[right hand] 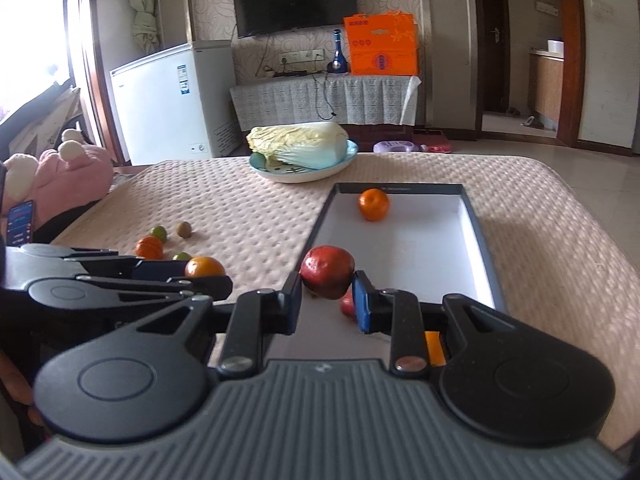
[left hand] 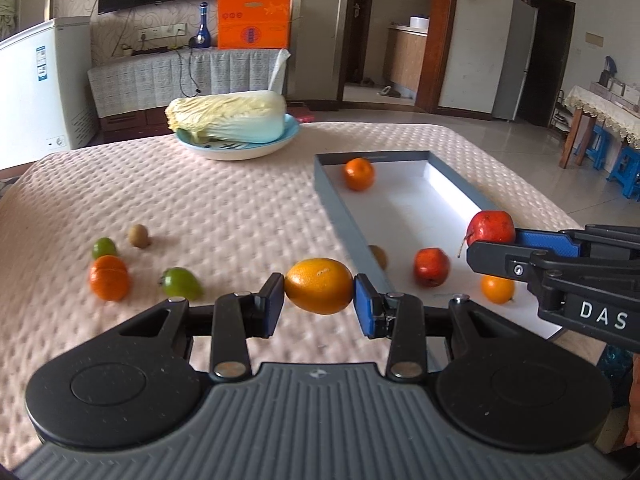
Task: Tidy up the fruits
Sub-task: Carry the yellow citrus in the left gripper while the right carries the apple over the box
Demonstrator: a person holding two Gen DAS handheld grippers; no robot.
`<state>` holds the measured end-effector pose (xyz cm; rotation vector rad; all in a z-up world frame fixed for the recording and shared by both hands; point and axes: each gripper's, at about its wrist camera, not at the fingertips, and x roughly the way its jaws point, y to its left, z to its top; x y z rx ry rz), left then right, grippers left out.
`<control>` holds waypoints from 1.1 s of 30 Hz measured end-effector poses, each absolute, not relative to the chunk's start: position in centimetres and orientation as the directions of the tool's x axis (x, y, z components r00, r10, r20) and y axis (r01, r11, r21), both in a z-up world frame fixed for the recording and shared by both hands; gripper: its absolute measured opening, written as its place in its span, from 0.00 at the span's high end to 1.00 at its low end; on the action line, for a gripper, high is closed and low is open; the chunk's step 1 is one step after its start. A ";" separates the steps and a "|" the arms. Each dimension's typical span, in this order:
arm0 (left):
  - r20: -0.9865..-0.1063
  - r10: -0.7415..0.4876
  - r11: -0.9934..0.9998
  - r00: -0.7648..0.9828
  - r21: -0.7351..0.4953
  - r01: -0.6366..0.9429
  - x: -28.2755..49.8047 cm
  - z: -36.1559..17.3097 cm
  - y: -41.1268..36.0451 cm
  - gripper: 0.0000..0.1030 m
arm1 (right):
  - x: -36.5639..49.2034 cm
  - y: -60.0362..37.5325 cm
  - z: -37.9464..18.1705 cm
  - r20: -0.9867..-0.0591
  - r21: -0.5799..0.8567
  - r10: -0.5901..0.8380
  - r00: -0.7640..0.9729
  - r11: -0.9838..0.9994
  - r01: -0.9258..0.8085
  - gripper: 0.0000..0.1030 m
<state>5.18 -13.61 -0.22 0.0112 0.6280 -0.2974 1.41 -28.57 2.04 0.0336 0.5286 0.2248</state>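
My left gripper is shut on an orange, held above the quilted table just left of the grey tray. My right gripper is shut on a red apple over the tray's near end. In the left wrist view the right gripper comes in from the right with that apple. In the tray lie an orange, a second red apple, another orange and a kiwi.
Loose on the cloth at the left lie a kiwi, two green fruits and an orange. A cabbage sits on a plate at the far edge. Pink plush toys are beside the table's left side.
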 end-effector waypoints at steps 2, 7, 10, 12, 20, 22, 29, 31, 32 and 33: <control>-0.578 -0.282 0.954 0.766 -0.085 0.287 5.2 -0.2 -14.2 0.58 | 1.3 -29.4 1.9 -0.498 0.092 0.207 0.842 0.978 -0.186 0.71; -0.573 -0.309 0.945 0.759 -0.093 0.314 5.3 -0.2 -15.9 0.58 | 1.0 -30.9 1.9 -0.501 0.091 0.175 0.848 0.985 -0.149 0.71; -0.572 -0.324 0.939 0.754 -0.100 0.328 5.3 -0.3 -16.8 0.58 | 0.7 -31.7 2.0 -0.497 0.093 0.163 0.852 0.987 -0.134 0.71; -0.571 -0.335 0.935 0.749 -0.105 0.338 5.3 -0.4 -17.4 0.58 | 0.5 -32.3 2.0 -0.496 0.095 0.156 0.854 0.988 -0.125 0.71; -0.576 -0.369 0.920 0.729 -0.114 0.375 5.3 -0.9 -20.2 0.58 | 0.1 -33.5 2.1 -0.494 0.096 0.137 0.858 0.990 -0.103 0.71; -0.579 -0.376 0.916 0.723 -0.118 0.383 5.4 -1.2 -20.8 0.58 | 0.0 -33.8 2.1 -0.492 0.099 0.135 0.860 0.990 -0.098 0.71; -0.589 -0.388 0.910 0.709 -0.120 0.397 5.8 -1.8 -22.3 0.58 | -0.4 -34.7 2.2 -0.486 0.107 0.127 0.865 0.991 -0.085 0.71; -0.587 -0.390 0.909 0.710 -0.122 0.398 5.8 -1.8 -22.5 0.58 | -0.4 -34.8 2.3 -0.484 0.109 0.128 0.866 0.990 -0.086 0.71; -0.587 -0.392 0.908 0.708 -0.126 0.399 5.9 -1.9 -22.6 0.58 | -0.4 -34.8 2.3 -0.482 0.110 0.129 0.866 0.990 -0.086 0.71; -0.588 -0.394 0.908 0.707 -0.129 0.399 5.9 -1.9 -22.6 0.58 | -0.5 -34.8 2.4 -0.481 0.110 0.129 0.867 0.990 -0.086 0.71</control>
